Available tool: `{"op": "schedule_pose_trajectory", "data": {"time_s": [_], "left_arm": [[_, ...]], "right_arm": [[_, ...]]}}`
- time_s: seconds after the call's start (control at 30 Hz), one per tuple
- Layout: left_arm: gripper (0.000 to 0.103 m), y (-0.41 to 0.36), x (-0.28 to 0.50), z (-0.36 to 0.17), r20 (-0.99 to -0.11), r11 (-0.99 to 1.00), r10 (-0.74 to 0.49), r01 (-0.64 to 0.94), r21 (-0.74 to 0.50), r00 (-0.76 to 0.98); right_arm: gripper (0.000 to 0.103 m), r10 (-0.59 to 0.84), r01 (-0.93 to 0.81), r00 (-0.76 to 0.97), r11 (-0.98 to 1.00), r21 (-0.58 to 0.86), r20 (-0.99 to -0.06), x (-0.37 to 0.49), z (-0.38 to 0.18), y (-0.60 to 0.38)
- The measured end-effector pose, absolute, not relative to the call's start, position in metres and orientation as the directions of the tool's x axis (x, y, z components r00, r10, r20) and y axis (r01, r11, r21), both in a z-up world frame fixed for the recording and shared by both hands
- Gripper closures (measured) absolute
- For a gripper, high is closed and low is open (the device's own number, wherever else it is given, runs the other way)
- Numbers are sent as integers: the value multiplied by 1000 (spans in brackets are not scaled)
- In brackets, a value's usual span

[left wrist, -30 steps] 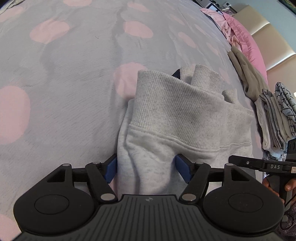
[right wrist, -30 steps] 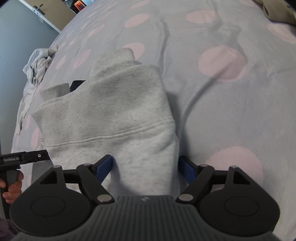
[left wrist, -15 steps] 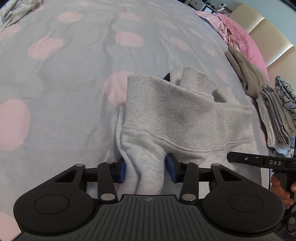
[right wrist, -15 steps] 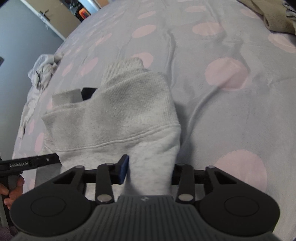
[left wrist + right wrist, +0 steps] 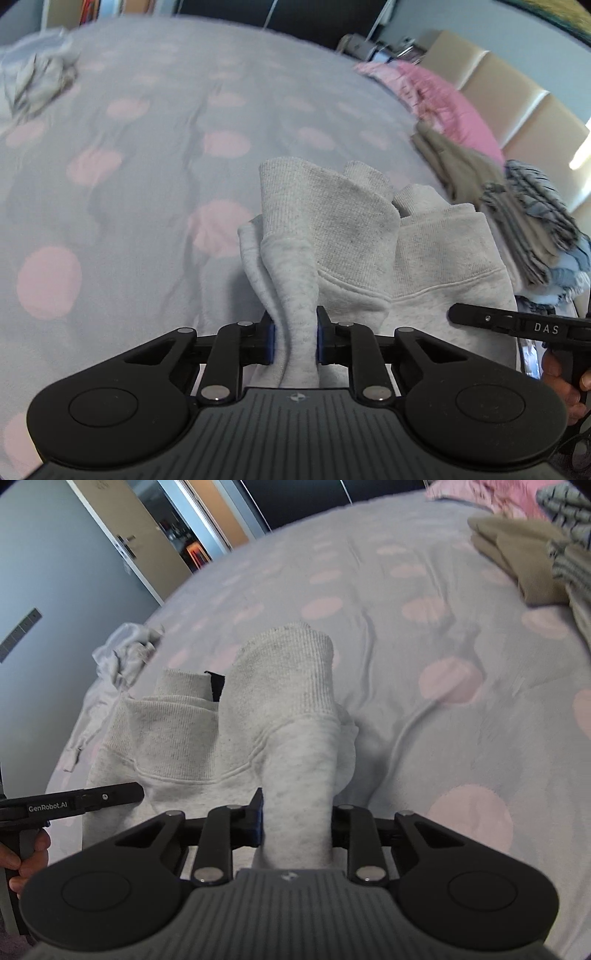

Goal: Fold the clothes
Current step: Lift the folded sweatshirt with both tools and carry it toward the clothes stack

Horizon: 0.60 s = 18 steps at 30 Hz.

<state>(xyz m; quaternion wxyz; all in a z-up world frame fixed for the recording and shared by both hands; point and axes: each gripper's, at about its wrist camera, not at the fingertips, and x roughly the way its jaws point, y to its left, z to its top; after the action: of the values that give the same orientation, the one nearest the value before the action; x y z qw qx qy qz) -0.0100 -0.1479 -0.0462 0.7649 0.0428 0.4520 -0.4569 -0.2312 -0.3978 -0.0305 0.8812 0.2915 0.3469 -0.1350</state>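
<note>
Both grippers — left gripper [image 5: 294, 341], right gripper [image 5: 295, 821] — closing on grey sweatshirt [image 5: 436, 258] near edge; next, carry it far-side over.

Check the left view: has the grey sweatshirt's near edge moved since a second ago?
Yes. The grey sweatshirt near edge has risen off the spotted bedspread, bunched up between the closing left tool pads.

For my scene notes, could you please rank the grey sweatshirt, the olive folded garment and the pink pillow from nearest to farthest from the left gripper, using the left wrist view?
1. Grey sweatshirt: bunched between the closing fingers of the left gripper.
2. Olive folded garment: upper right, beyond the sweatshirt.
3. Pink pillow: farthest, by the headboard.
</note>
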Motion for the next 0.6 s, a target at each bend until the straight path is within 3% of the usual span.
{"op": "schedule_pose_trajectory", "data": {"time_s": [0.6], "left_arm": [[87,-148,-55,41,-500,455,-832,811,-367,240]], "right_arm": [[77,-150,390,861,808,442,-486,-302,53,-383]]}}
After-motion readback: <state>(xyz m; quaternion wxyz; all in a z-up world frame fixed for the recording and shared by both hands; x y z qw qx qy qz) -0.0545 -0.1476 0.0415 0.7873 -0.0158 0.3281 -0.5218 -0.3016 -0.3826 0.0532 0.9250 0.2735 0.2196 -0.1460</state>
